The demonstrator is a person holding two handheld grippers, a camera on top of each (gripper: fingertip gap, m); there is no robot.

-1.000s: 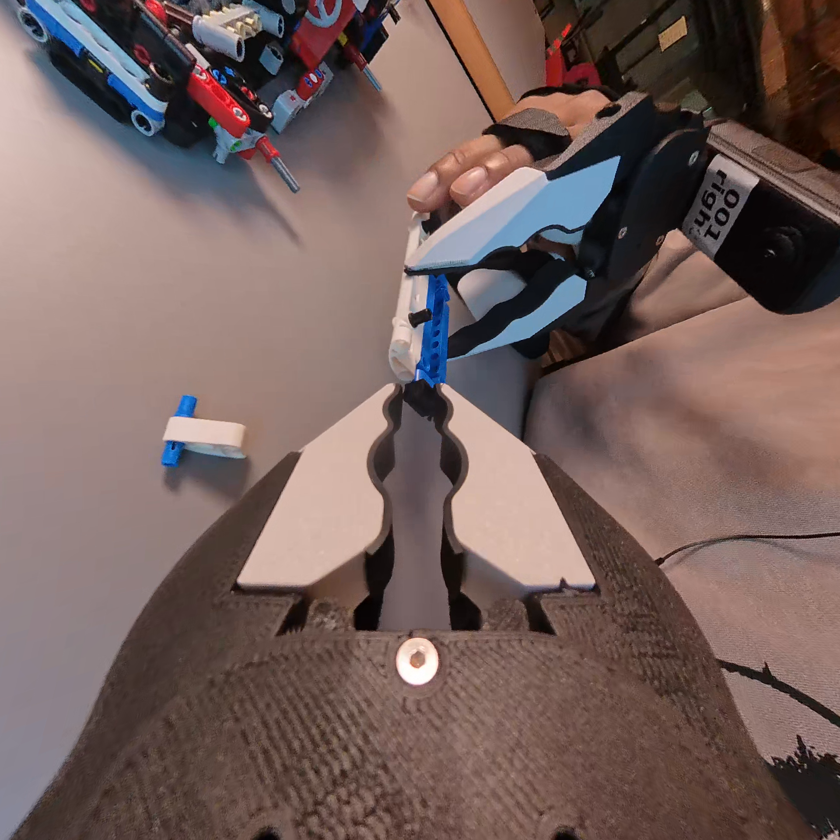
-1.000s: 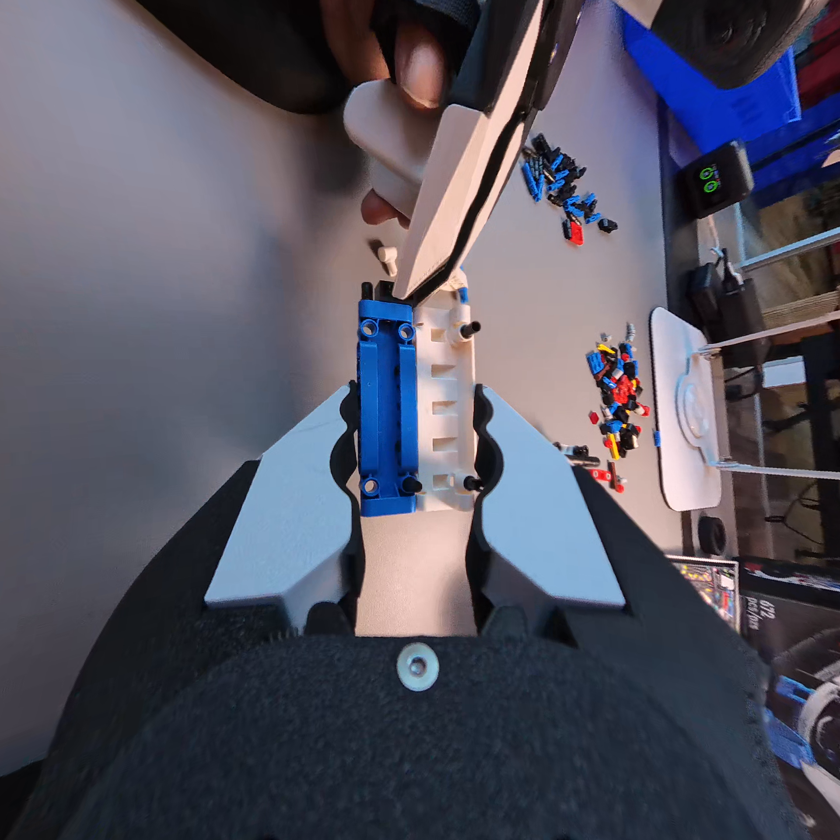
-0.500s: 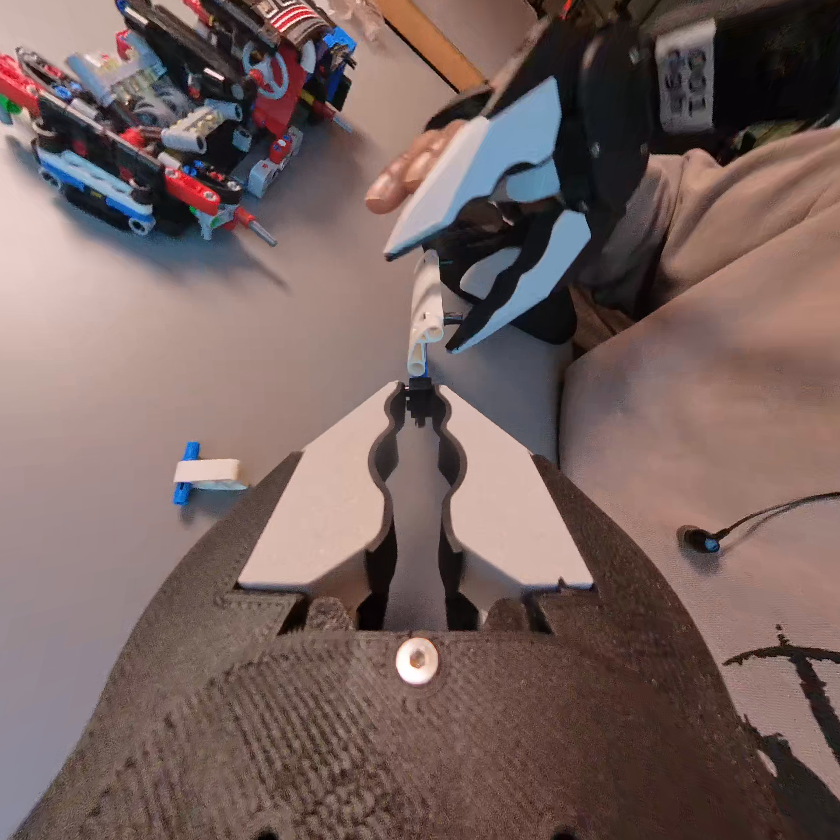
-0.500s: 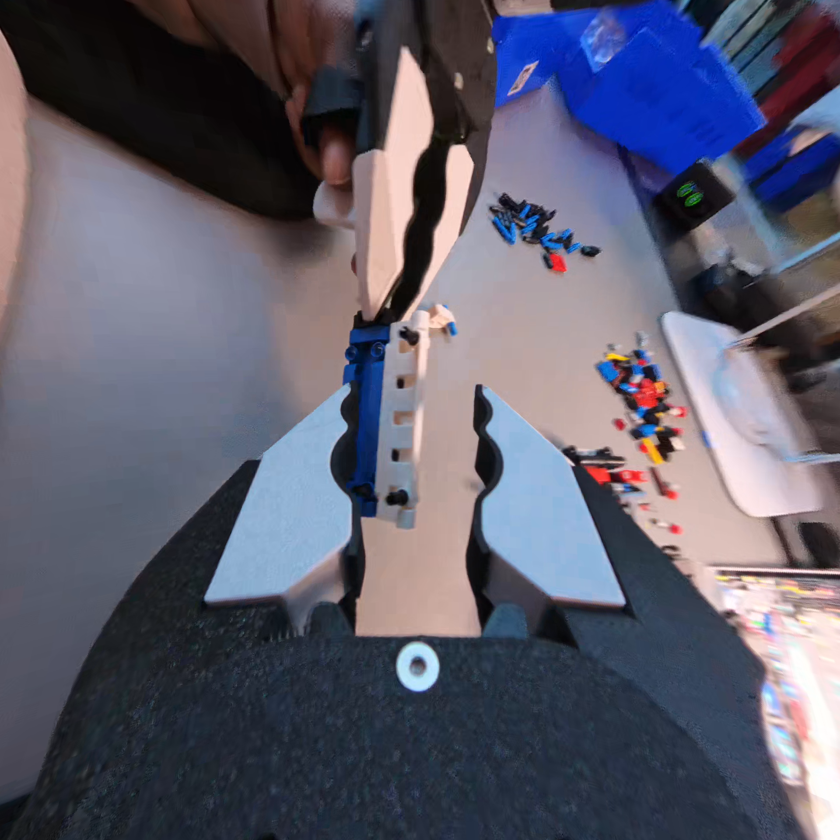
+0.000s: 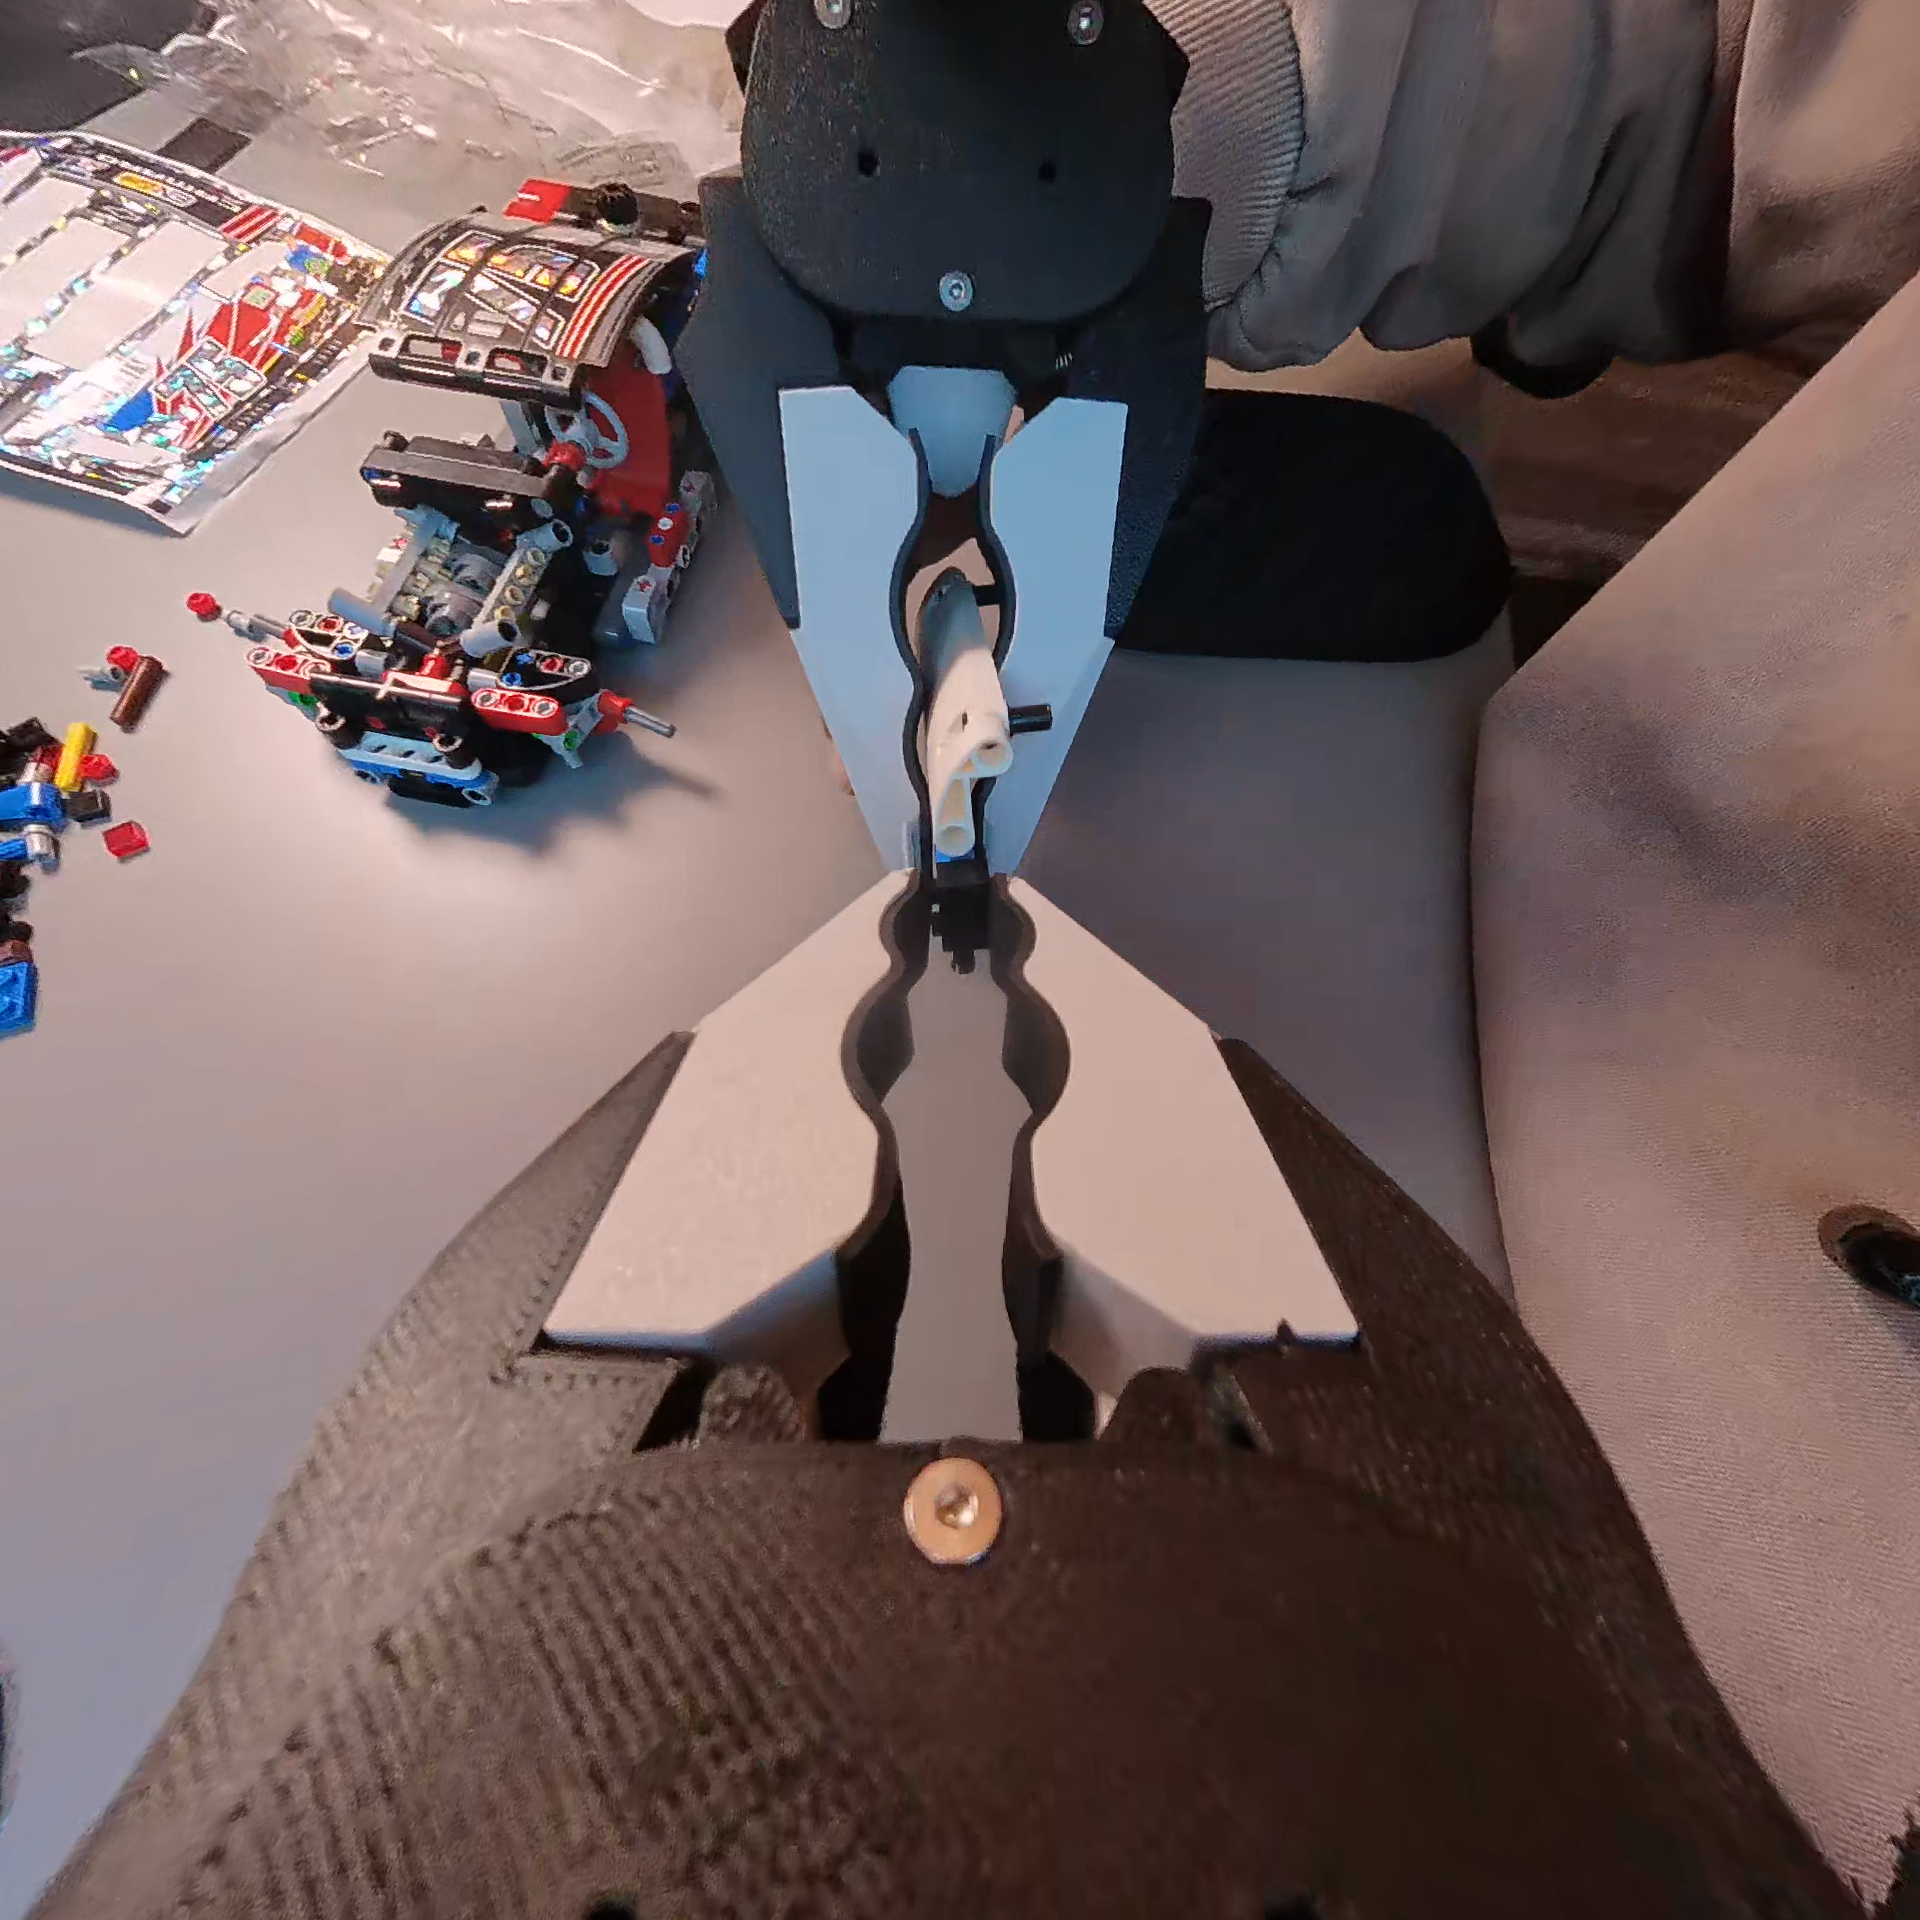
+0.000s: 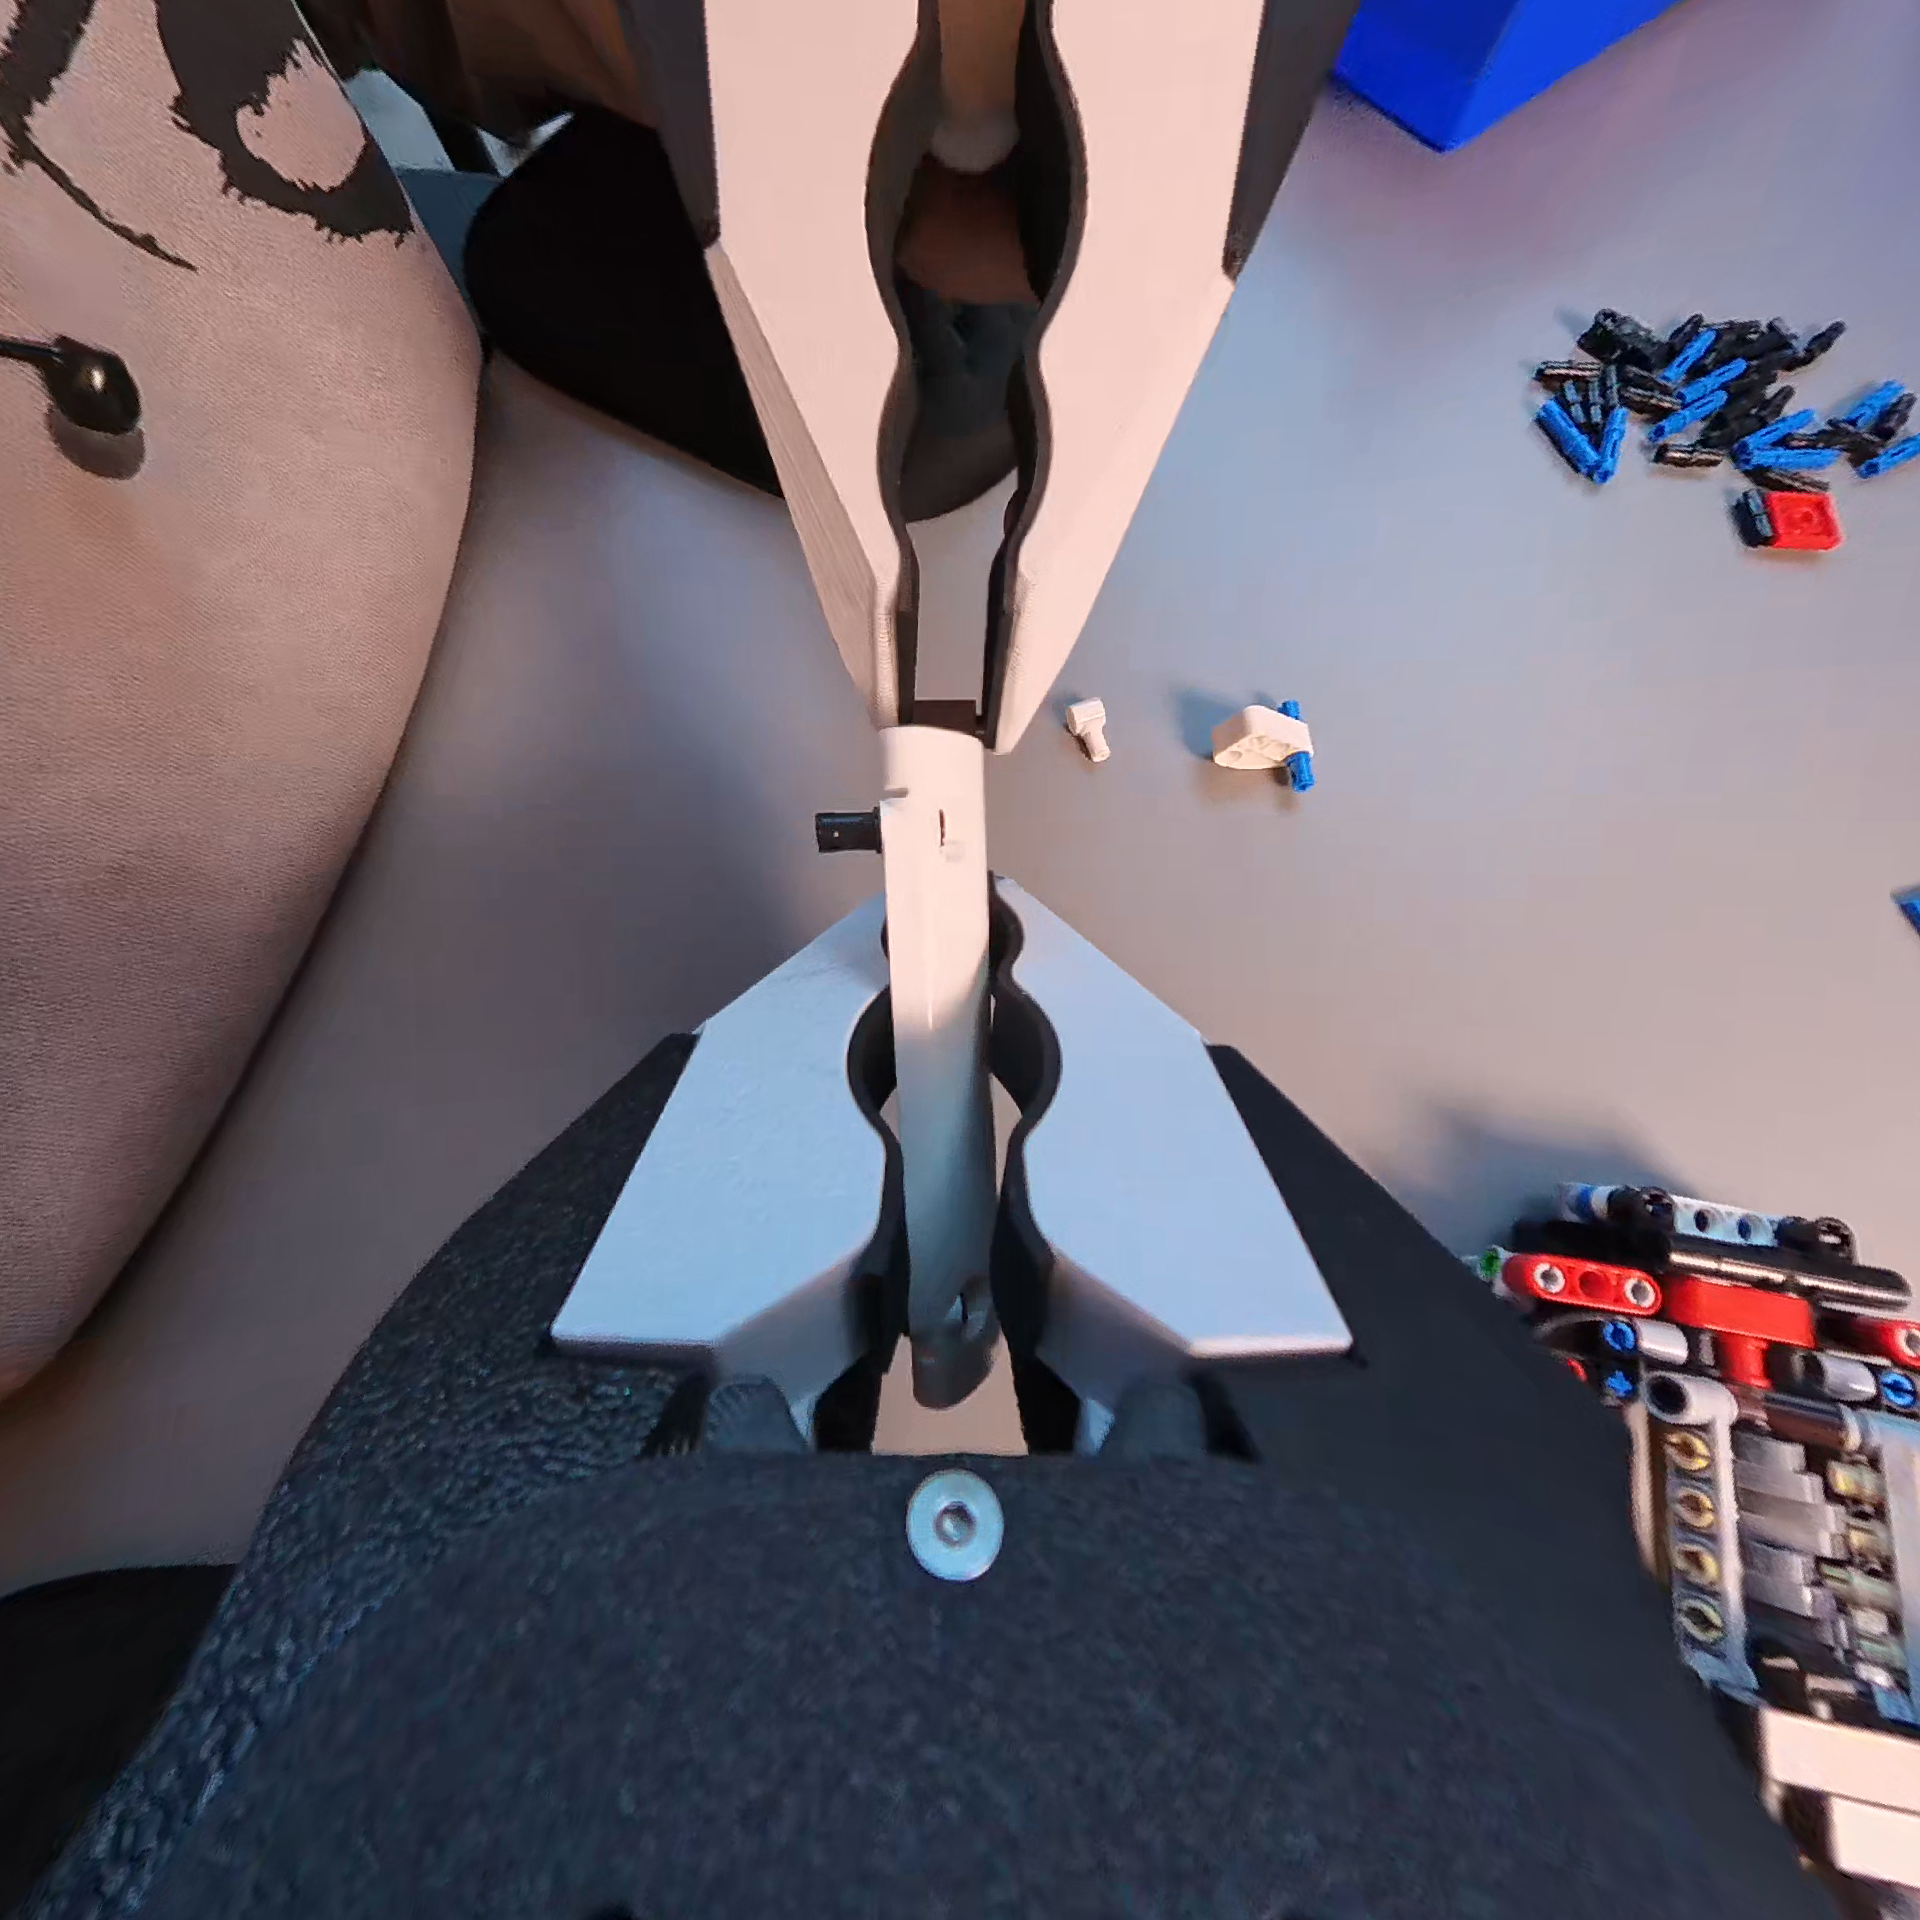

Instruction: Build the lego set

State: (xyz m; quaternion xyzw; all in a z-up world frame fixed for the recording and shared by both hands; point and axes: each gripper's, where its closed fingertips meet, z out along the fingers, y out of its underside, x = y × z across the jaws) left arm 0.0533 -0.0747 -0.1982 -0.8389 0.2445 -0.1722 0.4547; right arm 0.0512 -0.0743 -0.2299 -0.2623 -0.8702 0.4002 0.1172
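Between the two claws: a white and blue lego sub-assembly (image 6: 932, 997) hangs above the grey worktop (image 5: 312, 1039), gripped at both ends.
Left claw (image 5: 956, 925): pressed onto the dark tip at the near end of the piece; only that tip sits between its fingertips.
Right claw (image 6: 940, 1091): clamped along the white panel's length, the panel running deep into the jaw gap; a black pin (image 6: 847, 831) sticks out sideways just past its fingers.
Step in hand: judged a mid-air handover or re-orienting of the panel, not yet a fitting onto the model.
Next move calls for: one claw to let go while the other keeps a firm pinch, otherwise the piece may twist or a pin may pop loose.
Nearby on the worktop: a small white connector with a blue pin (image 6: 1262, 740) and a tiny white peg (image 6: 1086, 722).
Farther off: the half-built car (image 5: 499, 582), well apart from the held piece; loose parts (image 6: 1725, 410); a sticker sheet (image 5: 135, 343).
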